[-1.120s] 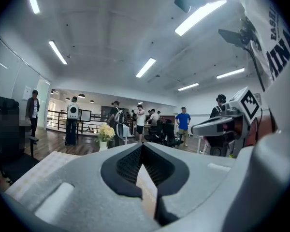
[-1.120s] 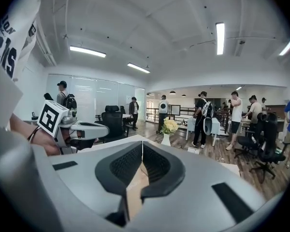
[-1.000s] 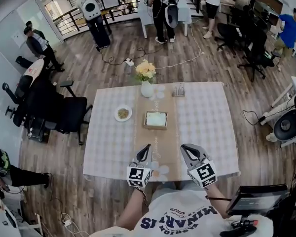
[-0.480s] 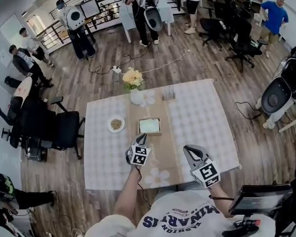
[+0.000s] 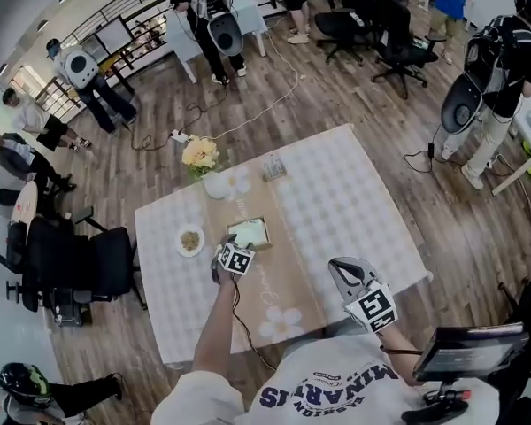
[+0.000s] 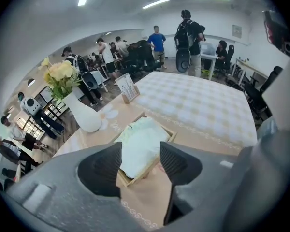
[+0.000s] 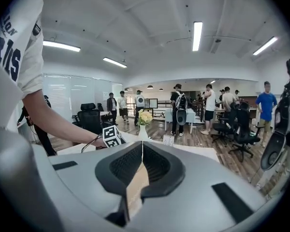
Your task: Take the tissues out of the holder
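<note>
- Hovering our left tongs (image 6: 140,149) just above the near end of the wooden holder (image 6: 171,135), we are pointing them steeply down. Their jaws have just been spreading and are pinching nothing.
- We are seeing the pale tissues (image 6: 142,137) lying in the holder, framed by the gap between those jaws, on the bench (image 5: 354,193).
- We are holding our right tongs (image 7: 142,146) pressed together and empty, near the bench's front edge.
- We are looking past the holder at a white vase (image 6: 84,116) of yellow flowers.
</note>
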Demonstrator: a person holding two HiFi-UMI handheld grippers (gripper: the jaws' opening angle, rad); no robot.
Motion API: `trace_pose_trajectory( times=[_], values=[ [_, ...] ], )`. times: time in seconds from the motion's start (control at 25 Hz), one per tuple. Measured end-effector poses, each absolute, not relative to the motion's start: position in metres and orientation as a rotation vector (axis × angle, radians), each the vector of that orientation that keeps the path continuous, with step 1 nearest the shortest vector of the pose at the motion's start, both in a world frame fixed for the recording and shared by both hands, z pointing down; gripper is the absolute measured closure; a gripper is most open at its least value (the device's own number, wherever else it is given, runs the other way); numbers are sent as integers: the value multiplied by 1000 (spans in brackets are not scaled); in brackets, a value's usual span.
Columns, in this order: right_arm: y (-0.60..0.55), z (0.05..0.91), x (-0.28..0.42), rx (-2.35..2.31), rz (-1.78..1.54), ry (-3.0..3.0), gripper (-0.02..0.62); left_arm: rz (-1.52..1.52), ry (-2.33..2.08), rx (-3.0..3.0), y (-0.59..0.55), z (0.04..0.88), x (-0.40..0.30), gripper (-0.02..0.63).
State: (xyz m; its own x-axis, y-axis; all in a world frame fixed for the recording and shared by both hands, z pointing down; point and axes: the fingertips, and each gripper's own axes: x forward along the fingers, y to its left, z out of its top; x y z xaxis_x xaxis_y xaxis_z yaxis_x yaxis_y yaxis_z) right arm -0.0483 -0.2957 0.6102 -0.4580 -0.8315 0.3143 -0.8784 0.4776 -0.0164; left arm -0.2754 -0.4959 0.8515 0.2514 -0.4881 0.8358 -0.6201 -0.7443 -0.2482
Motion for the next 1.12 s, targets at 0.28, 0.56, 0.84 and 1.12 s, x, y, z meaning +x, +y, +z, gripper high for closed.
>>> trace_pose_trajectory(
  times=[0.28,0.56,0.84,1.12],
  values=[
    [-305,617,-24,1499,284,-2437,586,1621,-934,2316,-525,881,-262,319],
    [-305,628,-18,1501,312,-2416,586,1657,-884,2213,-536,918,-265,325],
    [-311,630,-14,1497,309,-2412,586,1737,-868,2128,-536,933,-264,497],
    [-313,628,-19,1476,300,-2424,586,1742,-889,2142,-531,932,-267,563]
  ],
)
